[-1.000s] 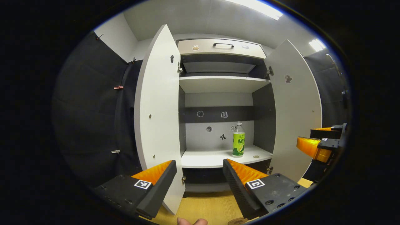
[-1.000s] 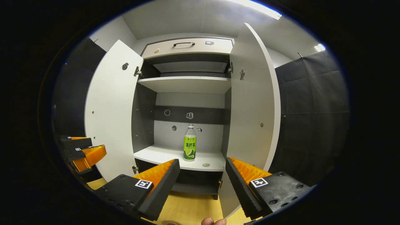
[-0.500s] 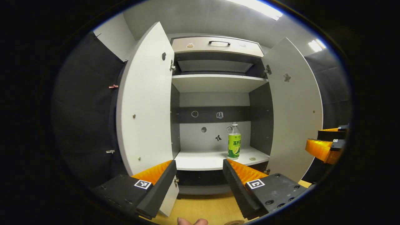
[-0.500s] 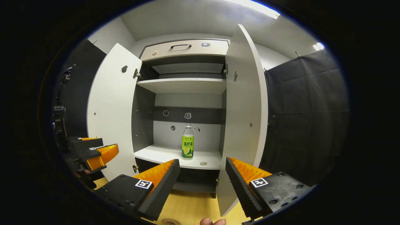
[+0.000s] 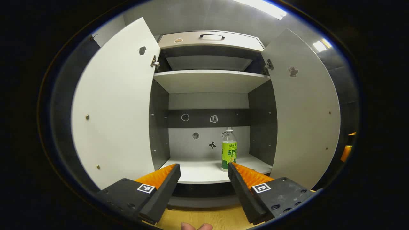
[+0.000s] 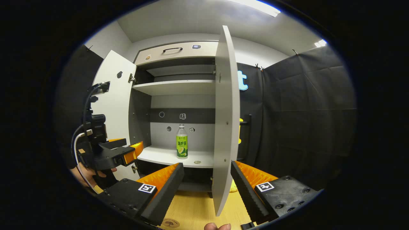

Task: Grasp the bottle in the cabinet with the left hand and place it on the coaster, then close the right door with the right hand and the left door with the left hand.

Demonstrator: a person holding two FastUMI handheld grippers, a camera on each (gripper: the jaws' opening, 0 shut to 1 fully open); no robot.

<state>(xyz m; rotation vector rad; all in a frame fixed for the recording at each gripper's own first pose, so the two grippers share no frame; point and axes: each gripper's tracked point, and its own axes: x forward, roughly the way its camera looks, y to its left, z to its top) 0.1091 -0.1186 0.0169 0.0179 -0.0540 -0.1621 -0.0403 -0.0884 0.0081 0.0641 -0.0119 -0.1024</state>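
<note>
Task not begun: bottle uncollected, both doors open.

Left gripper [image 5: 204, 174] and right gripper [image 6: 207, 174] were empty, fingers apart, above the wooden tabletop [image 6: 195, 207] bearing a round coaster [image 6: 170, 222]. Beyond, the green-labelled bottle [image 5: 228, 154] stood upright on the cabinet's lower shelf [image 5: 204, 171], between left door [image 5: 118, 105] and right door [image 6: 226, 118]; dark cloth walled the booth.

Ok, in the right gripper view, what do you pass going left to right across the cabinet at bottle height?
Left gripper → left door → bottle on the cabinet shelf → right door, seen nearly edge-on → black cloth wall.
</note>
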